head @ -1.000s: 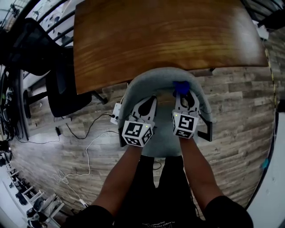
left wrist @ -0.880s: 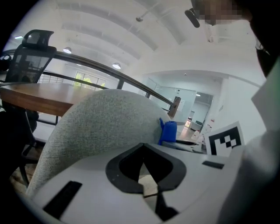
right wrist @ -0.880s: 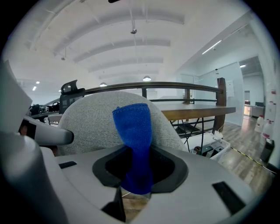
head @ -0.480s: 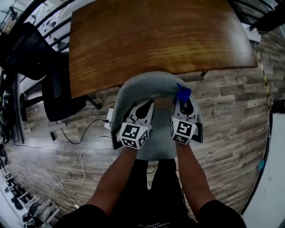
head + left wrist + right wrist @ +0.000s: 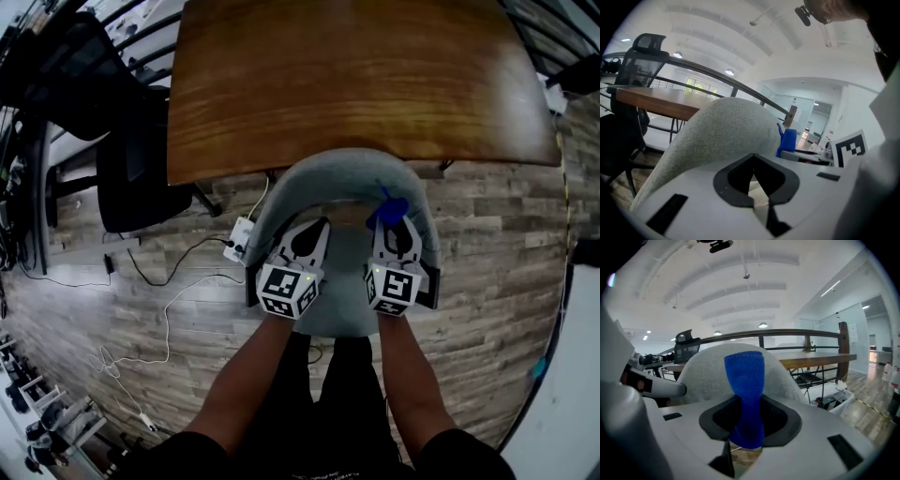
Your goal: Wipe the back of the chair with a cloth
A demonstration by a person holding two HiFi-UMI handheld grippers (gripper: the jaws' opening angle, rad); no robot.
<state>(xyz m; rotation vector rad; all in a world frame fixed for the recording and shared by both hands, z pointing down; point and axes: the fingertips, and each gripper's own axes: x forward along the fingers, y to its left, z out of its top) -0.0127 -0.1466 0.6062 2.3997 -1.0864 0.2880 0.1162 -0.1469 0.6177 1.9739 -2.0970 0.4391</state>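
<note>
Tongs on the right (image 5: 392,228) are found pinched on a small blue knitted cloth (image 5: 746,380), which stands upright out of the jaws. Left tongs (image 5: 309,234) are pressed together with nothing between them.

The cloth is held in front of the inner face of the grey fabric-covered curved chair back (image 5: 337,173), near its upper right part. Whether cloth and fabric are in contact cannot be established.

For the step in hand, it is judged that the free end of the cloth should be laid flat against the fabric and drawn along the curve in overlapping passes. Light pressure should be kept, so that the cloth is not pulled out of the jaws.

Both tongs are held side by side over the seat, pointed towards the chair back and the brown wooden table (image 5: 356,75) beyond. The left forearm (image 5: 246,380) and right forearm (image 5: 412,380) are extended forward from the body.
</note>
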